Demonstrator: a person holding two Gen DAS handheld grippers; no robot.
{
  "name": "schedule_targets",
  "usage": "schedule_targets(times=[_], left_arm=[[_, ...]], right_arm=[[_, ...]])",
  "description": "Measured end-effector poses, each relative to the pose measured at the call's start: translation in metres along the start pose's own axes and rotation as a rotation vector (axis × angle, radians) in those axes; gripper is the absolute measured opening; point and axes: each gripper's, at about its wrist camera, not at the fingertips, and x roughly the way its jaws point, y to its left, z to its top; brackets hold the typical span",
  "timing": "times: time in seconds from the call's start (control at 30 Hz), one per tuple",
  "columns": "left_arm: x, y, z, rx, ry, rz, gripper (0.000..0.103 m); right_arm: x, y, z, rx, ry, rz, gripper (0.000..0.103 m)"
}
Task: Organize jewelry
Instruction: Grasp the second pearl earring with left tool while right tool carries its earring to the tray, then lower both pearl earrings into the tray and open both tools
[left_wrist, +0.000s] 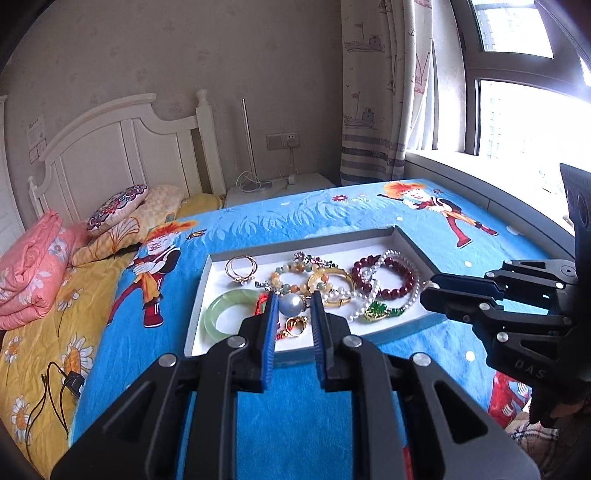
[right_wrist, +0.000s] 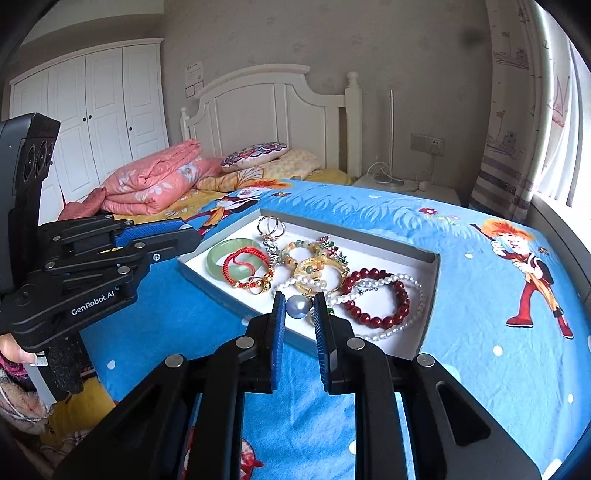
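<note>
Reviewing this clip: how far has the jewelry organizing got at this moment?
Nothing looks sorted yet: the jade bangle, red cord bracelet, dark red bead bracelet, pearl strand and gold rings lie tangled together in the white tray on the bed. Nothing is in hand: the left gripper and right gripper are both open and empty, hovering at the tray near the large grey pearl. All separating remains.

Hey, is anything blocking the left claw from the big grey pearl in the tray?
Nothing visible. The left claw, open, lines up with the large grey pearl in the shallow white tray; only tangled beads and a gold ring crowd it.
</note>
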Motion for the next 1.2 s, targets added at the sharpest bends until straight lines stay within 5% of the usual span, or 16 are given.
schedule_targets(times=[0.27, 0.6, 1.2], left_arm=[[0.029, -0.005, 0.014, -0.043, 0.002, -0.029, 0.017], [0.072, -0.014, -0.003, -0.05, 0.077, -0.044, 0.017], [0.086, -0.006, -0.013, -0.056, 0.109, -0.036, 0.017]], right_arm=[[0.012, -0.018, 0.012, 0.053, -0.035, -0.04, 0.018], [0.036, -0.028, 0.004, 0.107, 0.022, -0.03, 0.018], [0.052, -0.017, 0.001, 0.079, 0.06, -0.031, 0.018]])
